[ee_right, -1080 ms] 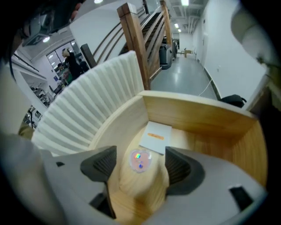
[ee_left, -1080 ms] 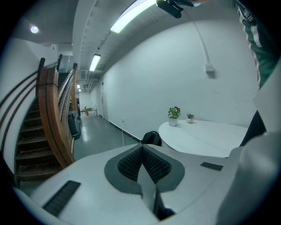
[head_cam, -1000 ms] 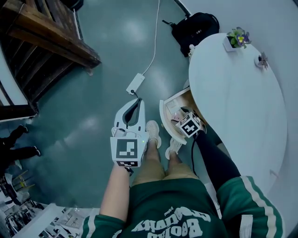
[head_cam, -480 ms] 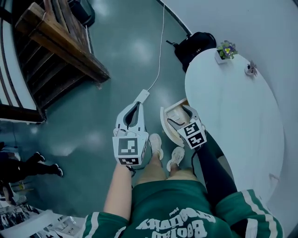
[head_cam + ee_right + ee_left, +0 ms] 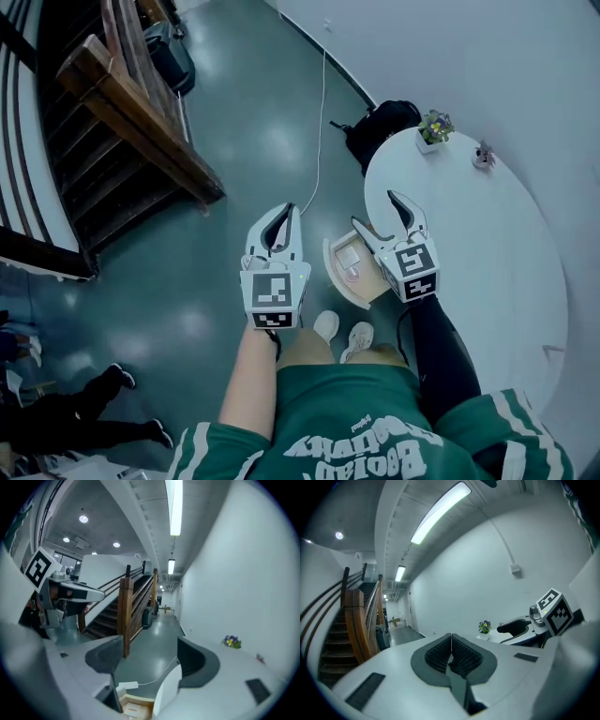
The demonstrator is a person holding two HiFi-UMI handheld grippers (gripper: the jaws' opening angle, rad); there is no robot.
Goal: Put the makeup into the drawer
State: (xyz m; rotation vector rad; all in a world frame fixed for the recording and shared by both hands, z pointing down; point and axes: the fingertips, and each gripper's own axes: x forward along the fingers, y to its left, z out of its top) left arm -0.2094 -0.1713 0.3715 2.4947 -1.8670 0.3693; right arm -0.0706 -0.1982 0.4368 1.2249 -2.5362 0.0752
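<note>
A wooden drawer (image 5: 339, 277) stands pulled out from under the white round table (image 5: 478, 253), just ahead of my feet. Small pale makeup items (image 5: 350, 259) lie inside it; the right gripper view also shows the drawer (image 5: 133, 700) low between the jaws. My right gripper (image 5: 377, 212) is raised above the drawer by the table's edge, open, with nothing between its jaws. Held left of the drawer over the floor, my left gripper (image 5: 284, 216) is shut and empty, its ribbed pads (image 5: 440, 652) pressed together.
A small flower pot (image 5: 432, 127) and a little ornament (image 5: 484, 155) sit at the table's far edge. A black bag (image 5: 382, 126) lies on the floor behind the table, and a white cable (image 5: 320, 122) runs to a power strip (image 5: 126, 685). A wooden staircase (image 5: 122, 131) rises at the left.
My right gripper has lifted out of the drawer and risen toward the table's edge, jaws open. The left gripper has also come up, and the head view has tilted forward.
</note>
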